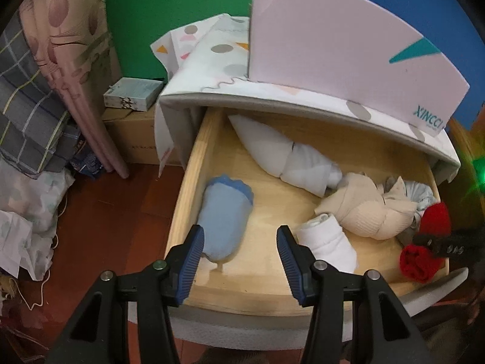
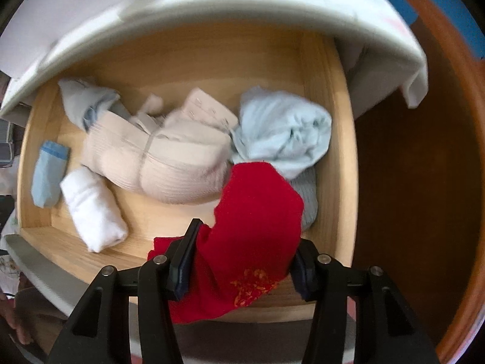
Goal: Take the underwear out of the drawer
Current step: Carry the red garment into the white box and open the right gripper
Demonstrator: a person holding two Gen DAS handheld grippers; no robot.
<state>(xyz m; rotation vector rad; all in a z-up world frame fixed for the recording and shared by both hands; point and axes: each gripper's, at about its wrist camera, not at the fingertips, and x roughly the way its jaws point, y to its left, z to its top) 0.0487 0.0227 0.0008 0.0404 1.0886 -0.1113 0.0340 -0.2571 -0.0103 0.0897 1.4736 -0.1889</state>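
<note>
Right gripper [image 2: 242, 261], jaws clamping red underwear [image 2: 257, 212] over the drawer [image 2: 327, 121] near-right corner, is risking snagging the dangling hem on the near wall; left gripper [image 1: 241, 257] jaws are hanging apart, empty.

The brand name "XINCCI" is printed in teal on the white board [image 1: 333, 45], seen reversed, near its lower corner.

I note even indoor light, fisheye-bent dark edges, a green flare [image 1: 479, 176] at right, motion blur on my right view.
</note>
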